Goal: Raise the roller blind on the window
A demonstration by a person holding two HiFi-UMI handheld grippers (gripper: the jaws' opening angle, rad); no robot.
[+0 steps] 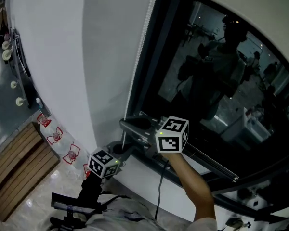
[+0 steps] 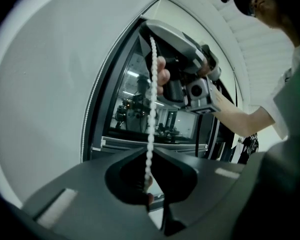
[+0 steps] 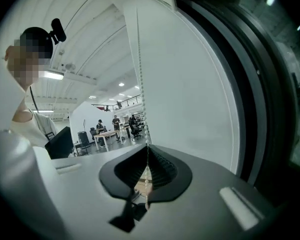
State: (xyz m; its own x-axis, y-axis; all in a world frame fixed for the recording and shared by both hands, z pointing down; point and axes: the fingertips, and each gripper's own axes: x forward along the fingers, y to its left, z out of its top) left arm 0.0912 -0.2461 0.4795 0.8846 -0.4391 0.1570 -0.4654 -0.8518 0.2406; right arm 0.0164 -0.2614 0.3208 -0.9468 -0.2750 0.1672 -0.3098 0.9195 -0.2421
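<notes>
Left gripper [image 2: 150, 153] and right gripper [image 3: 147, 148] both pinch the bead chain [image 2: 151, 104], which hangs vertically. In the left gripper view, the right gripper holds it directly above, at upper centre.

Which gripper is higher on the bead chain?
The right gripper. In the left gripper view it sits above, shut on the bead chain; the left gripper pinches the chain lower down.
</notes>
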